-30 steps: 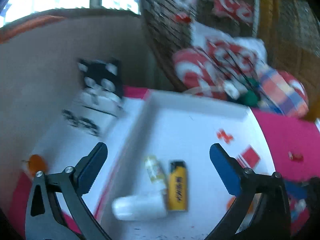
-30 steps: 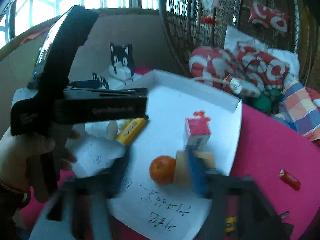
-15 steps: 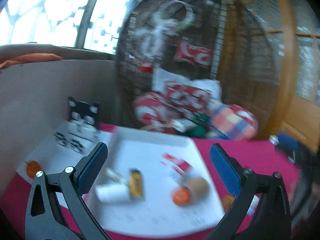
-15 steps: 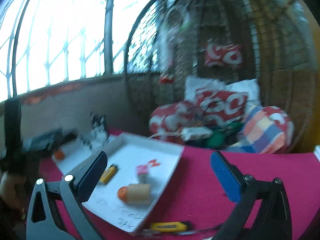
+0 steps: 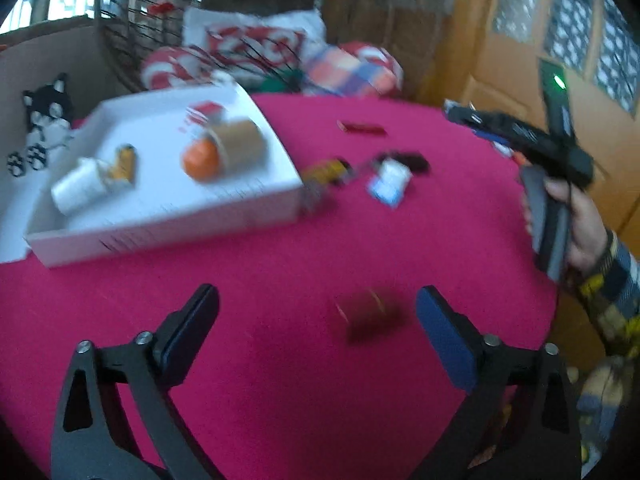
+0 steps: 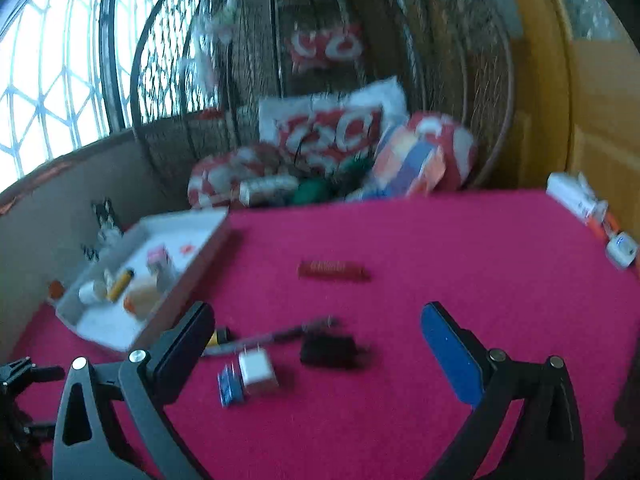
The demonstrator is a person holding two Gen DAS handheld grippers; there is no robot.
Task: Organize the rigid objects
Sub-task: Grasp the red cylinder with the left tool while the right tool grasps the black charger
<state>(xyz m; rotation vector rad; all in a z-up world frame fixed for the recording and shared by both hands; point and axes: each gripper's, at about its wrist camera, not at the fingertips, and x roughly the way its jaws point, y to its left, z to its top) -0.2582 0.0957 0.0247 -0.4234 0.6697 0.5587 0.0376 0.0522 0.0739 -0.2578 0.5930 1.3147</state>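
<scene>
A blurred dark red box [image 5: 370,314] lies on the pink tablecloth [image 5: 280,272] between the left gripper's [image 5: 316,320] spread, closing jaws, untouched. Ahead of the right gripper [image 6: 316,334], jaws wide and empty, lie a white charger [image 6: 256,372], a black adapter [image 6: 330,352] and a red strip [image 6: 334,271]. Far left, the white tray [image 5: 168,220] holds an orange [image 5: 200,158], a cardboard tube [image 5: 244,142] and a lighter [image 5: 124,160]; motion blur hides detail.

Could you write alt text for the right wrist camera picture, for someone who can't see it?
An open, empty right tool hovers over a pink tablecloth strewn with a white charger, black adapter and red bar; a white tray sits left.
</scene>
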